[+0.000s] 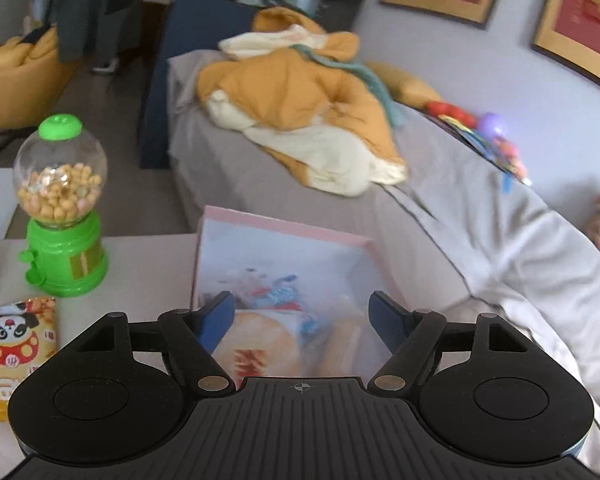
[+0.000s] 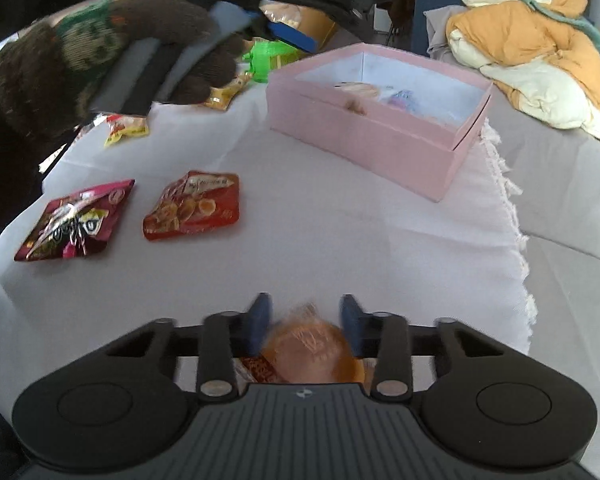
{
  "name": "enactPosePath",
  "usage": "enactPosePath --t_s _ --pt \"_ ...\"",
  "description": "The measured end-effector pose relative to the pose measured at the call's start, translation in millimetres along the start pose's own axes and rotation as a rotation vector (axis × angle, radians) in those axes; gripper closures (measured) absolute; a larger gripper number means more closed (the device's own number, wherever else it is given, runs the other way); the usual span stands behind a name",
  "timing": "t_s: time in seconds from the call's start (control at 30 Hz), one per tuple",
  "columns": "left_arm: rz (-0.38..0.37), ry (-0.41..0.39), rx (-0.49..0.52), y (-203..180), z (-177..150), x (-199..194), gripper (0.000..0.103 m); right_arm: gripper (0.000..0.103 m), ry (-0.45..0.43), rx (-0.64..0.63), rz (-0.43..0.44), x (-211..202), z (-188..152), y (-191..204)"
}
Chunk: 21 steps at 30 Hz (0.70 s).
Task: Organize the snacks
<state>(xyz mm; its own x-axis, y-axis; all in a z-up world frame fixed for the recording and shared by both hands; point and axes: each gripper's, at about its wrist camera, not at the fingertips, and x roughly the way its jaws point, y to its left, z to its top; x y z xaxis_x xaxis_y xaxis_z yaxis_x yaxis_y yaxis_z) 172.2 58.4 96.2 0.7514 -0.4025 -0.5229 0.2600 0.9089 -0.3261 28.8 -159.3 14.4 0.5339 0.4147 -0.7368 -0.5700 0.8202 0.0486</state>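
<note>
On the far left of the white table, my gloved left hand (image 2: 100, 52) carries the left gripper (image 1: 302, 312), its jaws apart and empty above the pink box (image 2: 380, 136). Nearer, a magenta packet (image 2: 74, 222) and a red packet (image 2: 194, 206) lie side by side, not yet packed. Nearest me, my right gripper (image 2: 306, 322) is clamped on an orange wrapped snack (image 2: 312, 350). I judge I'm mid-pickup; next comes lifting it and carrying it far-right into the box.

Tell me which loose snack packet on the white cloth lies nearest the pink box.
The orange-red crinkly foil packet: it lies closer to the pink cardboard box than the magenta foil packet beside it.
</note>
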Motion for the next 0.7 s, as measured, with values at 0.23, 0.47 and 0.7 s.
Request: enactPosePath --t_s 0.23,0.47,0.7 --pt "0.08 -0.05 0.071 -10 -30 -42 0.023 0.018 0.025 -0.029 0.098 -17 -3 -8" --pt "0.155 -0.061 -0.012 23 -78 -98 0.023 0.048 0.086 -0.086 0.018 -14 -22 -4" --pt "0.41 -0.17 -0.244 106 -99 -164 0.023 0.048 -0.061 -0.033 0.039 -32 48 -11"
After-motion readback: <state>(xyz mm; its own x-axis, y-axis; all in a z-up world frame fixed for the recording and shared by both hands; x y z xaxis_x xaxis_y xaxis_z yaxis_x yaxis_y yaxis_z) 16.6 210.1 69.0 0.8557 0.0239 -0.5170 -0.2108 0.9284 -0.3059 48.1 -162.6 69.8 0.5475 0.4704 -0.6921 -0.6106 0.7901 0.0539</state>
